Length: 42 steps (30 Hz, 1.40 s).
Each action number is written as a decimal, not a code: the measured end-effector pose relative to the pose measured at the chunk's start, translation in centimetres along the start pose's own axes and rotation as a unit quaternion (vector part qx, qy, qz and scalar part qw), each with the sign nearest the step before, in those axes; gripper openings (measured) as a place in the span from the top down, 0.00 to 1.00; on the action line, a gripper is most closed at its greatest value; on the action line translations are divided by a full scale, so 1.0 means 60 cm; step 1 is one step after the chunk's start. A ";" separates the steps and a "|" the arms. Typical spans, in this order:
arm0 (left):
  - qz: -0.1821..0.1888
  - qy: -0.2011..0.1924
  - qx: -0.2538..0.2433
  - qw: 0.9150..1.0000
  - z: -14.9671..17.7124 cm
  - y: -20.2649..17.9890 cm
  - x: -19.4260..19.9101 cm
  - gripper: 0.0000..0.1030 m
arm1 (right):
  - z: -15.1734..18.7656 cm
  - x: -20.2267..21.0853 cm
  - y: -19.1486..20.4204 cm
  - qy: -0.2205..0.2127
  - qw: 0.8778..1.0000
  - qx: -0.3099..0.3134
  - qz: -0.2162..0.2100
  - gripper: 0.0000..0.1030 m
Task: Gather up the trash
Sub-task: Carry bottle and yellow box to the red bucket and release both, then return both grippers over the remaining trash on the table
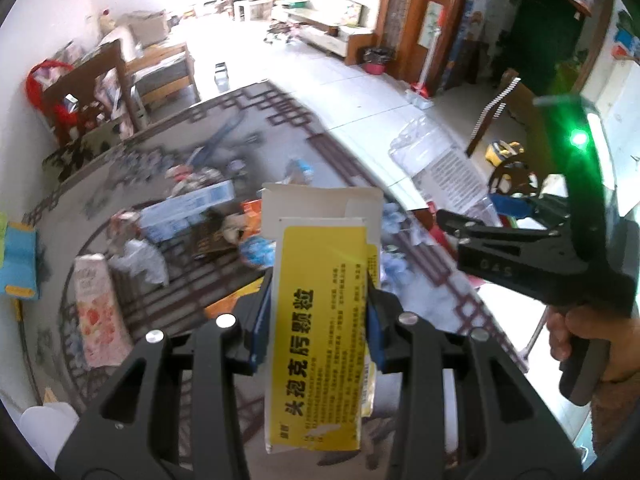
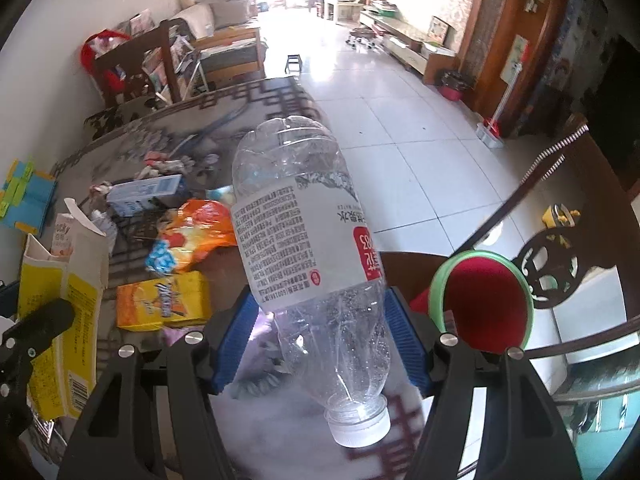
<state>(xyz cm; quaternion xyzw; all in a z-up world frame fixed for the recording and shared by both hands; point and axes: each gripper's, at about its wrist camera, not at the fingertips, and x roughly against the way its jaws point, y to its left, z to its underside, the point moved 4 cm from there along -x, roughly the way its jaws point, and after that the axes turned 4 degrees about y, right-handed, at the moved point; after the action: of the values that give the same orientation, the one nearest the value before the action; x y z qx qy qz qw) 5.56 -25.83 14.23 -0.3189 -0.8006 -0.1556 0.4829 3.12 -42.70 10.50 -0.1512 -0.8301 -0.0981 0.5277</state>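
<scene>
The left gripper (image 1: 320,312) is clamping a flattened yellow-and-white cardboard medicine box (image 1: 320,320) printed "头孢克肟颗粒", holding it above the littered patterned table (image 1: 192,280). The right gripper (image 2: 324,344) is gripping a crumpled clear plastic water bottle (image 2: 308,240), white cap toward the camera, its white label showing a red patch and small unreadable print, over the table edge.

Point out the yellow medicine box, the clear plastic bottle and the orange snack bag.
yellow medicine box (image 1: 320,320), left wrist view, on its yellow printed face.
clear plastic bottle (image 2: 304,232), right wrist view, on its white label.
orange snack bag (image 2: 200,226), right wrist view, on its crumpled middle.
</scene>
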 end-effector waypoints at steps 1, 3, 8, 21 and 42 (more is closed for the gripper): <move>0.007 0.001 -0.004 1.000 -0.002 -0.012 -0.002 0.63 | 0.003 -0.001 -0.010 0.001 1.000 -0.005 -0.001 0.39; 0.033 0.010 -0.011 0.999 -0.007 -0.041 -0.012 0.63 | 0.009 -0.004 -0.040 0.006 1.000 -0.018 -0.003 0.39; 0.070 0.053 -0.004 0.996 -0.022 -0.123 -0.084 0.63 | 0.032 -0.016 -0.147 0.013 0.997 -0.071 -0.009 0.39; 0.115 0.061 -0.081 0.988 -0.146 -0.407 -0.305 0.63 | 0.110 -0.096 -0.436 0.038 0.972 -0.233 0.011 0.39; 0.068 -0.046 -0.093 0.992 -0.179 -0.426 -0.170 0.27 | 0.126 -0.068 -0.491 0.018 0.969 -0.245 0.037 0.33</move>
<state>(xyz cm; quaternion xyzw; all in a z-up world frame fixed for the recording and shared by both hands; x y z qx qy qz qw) -0.75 -54.62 12.04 -0.4232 -0.7803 -0.1810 0.4235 -12.09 -68.42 3.47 -0.3045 -0.7649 -0.2815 0.4929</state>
